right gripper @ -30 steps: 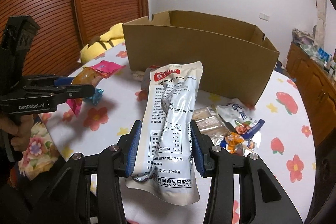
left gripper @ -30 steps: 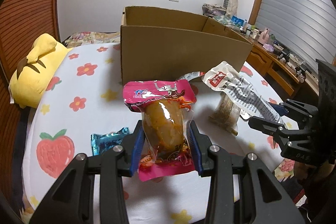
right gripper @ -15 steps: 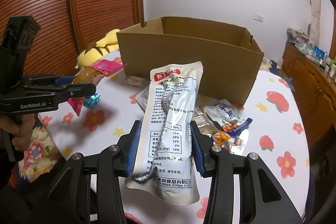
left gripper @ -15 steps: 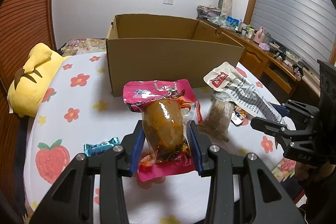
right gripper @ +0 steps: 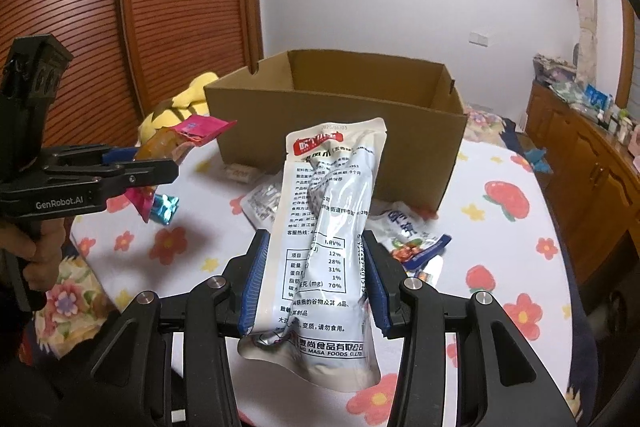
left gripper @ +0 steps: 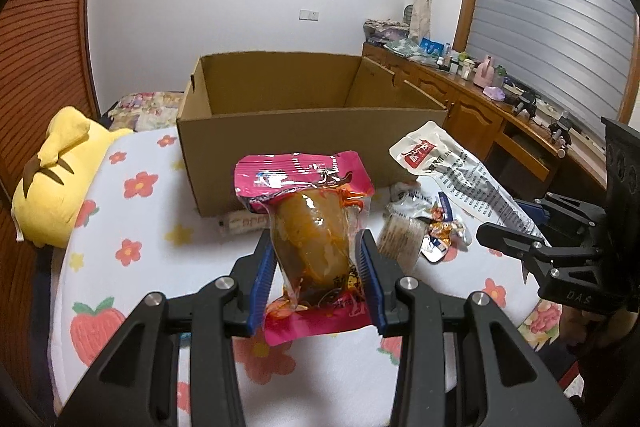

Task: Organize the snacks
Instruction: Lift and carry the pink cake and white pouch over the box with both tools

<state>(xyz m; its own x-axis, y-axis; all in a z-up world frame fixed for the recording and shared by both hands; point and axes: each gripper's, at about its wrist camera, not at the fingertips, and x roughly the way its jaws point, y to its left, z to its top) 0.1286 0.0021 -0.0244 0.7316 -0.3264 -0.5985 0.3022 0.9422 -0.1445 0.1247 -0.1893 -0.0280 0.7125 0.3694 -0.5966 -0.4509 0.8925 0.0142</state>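
Note:
My left gripper (left gripper: 316,267) is shut on a pink snack pack (left gripper: 310,227) with an orange-brown piece inside, held upright above the table in front of the open cardboard box (left gripper: 304,147). My right gripper (right gripper: 314,275) is shut on a long silver-white snack pouch (right gripper: 324,227), also held upright before the box (right gripper: 340,123). The right gripper and its pouch (left gripper: 460,179) show at the right of the left wrist view. The left gripper with the pink pack (right gripper: 176,143) shows at the left of the right wrist view.
Several loose snack packets (left gripper: 424,231) lie on the flowered tablecloth (left gripper: 132,227) near the box's front right corner. A blue candy wrapper (right gripper: 164,209) lies at the left. A yellow plush toy (left gripper: 56,175) sits at the table's left edge. A wooden cabinet (left gripper: 480,107) stands to the right.
Both grippers have risen with their packs still held. The box's inside now shows from above its near wall.

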